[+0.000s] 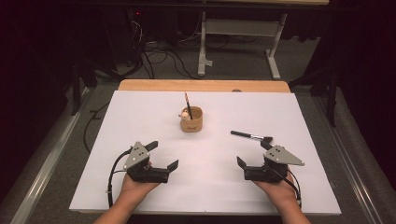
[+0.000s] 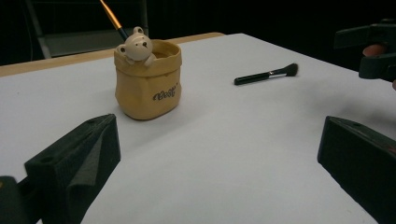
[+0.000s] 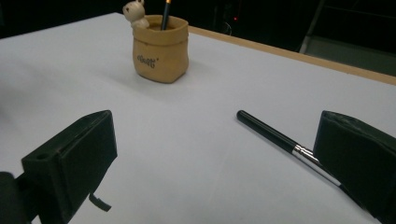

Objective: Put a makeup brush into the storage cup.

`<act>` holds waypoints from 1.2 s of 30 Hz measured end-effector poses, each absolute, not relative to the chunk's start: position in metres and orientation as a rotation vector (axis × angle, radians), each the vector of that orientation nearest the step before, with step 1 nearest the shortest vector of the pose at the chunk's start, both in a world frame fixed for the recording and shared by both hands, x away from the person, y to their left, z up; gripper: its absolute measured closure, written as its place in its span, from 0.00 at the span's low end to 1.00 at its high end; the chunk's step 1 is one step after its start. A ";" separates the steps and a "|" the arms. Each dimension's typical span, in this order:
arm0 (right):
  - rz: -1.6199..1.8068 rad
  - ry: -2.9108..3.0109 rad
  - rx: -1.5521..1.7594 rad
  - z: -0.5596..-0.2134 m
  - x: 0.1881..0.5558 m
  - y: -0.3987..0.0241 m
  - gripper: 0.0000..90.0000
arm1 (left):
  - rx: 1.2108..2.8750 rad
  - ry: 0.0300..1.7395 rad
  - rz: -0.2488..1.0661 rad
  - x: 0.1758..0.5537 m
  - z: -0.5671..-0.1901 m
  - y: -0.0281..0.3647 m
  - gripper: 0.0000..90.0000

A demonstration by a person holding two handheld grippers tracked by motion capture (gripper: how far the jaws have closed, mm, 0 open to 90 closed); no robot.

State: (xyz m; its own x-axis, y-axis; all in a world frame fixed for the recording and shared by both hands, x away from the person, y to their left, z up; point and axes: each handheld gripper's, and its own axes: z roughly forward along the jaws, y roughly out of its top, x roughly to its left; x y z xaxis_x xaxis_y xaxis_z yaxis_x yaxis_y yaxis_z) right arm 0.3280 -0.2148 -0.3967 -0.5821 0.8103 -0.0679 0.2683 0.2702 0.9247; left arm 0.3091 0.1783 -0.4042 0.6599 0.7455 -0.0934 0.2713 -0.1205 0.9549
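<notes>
The left gripper (image 1: 164,155) has its jaws spread wide with nothing between them, resting low over the white sheet (image 1: 140,112) near the front of the table, held from below by the person's left hand (image 1: 135,186). The right gripper (image 1: 254,154) is spread wide as well and pinches nothing; the right hand (image 1: 280,189) holds it at the front right of the sheet. In the right gripper view the far-side jaw stands just in front of the makeup brush (image 3: 275,135), hiding its bristle end, while the black handle runs out into the gap between the jaws and lies flat on the sheet; I cannot tell whether the jaw touches it. From above, the brush (image 1: 251,136) lies just beyond the right gripper, handle pointing left and bristles to the right. Farther out, near the middle of the sheet, stands a small tan pot (image 1: 192,120) shaped like a sack, upright, with a little bear figure (image 2: 136,46) on its rim and printed lettering on its side. A slim brush (image 1: 187,103) with an orange-and-black handle stands in the pot, leaning slightly. The pot is well apart from both grippers. Beyond the sheet a strip of the wooden tabletop (image 1: 205,85) shows along the far edge.
</notes>
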 end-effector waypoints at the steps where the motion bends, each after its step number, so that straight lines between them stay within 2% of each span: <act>1: 1.288 2.007 0.980 -0.398 0.328 -0.215 0.01 | 1.694 0.833 0.498 0.309 -0.404 0.178 0.00; 36: 0.982 2.162 1.180 -0.430 0.346 -0.226 0.01 | 1.705 0.828 0.520 0.310 -0.407 0.181 0.01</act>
